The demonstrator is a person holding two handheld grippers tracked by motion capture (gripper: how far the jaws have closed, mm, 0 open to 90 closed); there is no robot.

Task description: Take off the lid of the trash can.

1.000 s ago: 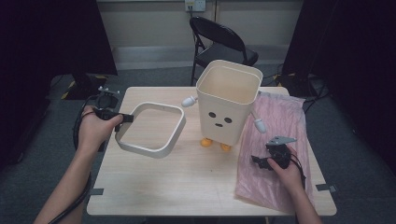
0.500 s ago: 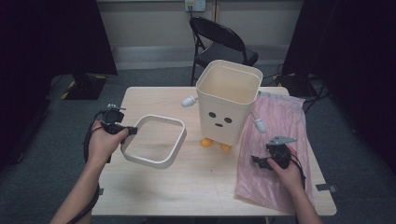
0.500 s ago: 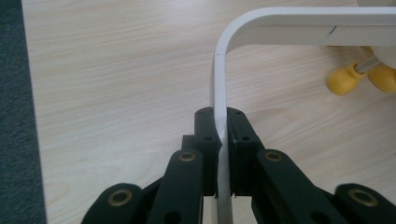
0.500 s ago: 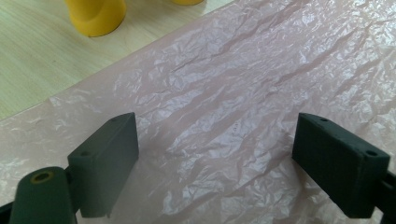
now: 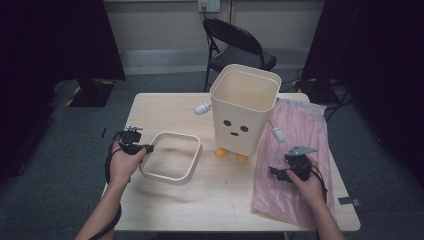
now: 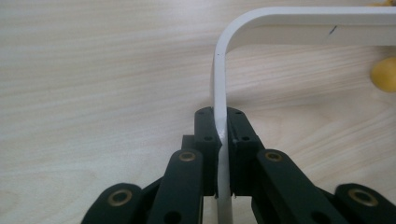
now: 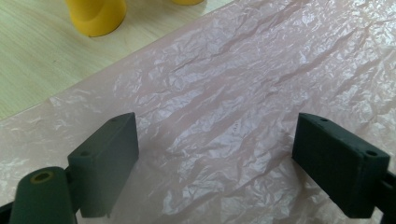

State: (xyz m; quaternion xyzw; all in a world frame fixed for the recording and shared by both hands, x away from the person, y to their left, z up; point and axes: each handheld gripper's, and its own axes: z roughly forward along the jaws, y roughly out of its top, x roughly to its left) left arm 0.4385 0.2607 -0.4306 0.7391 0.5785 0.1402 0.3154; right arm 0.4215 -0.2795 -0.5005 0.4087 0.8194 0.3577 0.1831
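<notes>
Left tongs [image 5: 148, 148] are clamped tight on the white square ring's [image 5: 172, 156] edge, which is laid flat on the worktop [image 5: 165, 112] beside the bin [image 5: 243, 115]. Right tongs [image 5: 274, 172] are held wide open over the pink bag [image 5: 295, 150], nothing gripped.

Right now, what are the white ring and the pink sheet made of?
White ring frame: looks like rigid moulded plastic, smooth semi-gloss, thin wall clamped in the left gripper.
Pink sheet: probably thin plastic film, a bag perhaps; crinkled, glossy, slightly translucent.
</notes>
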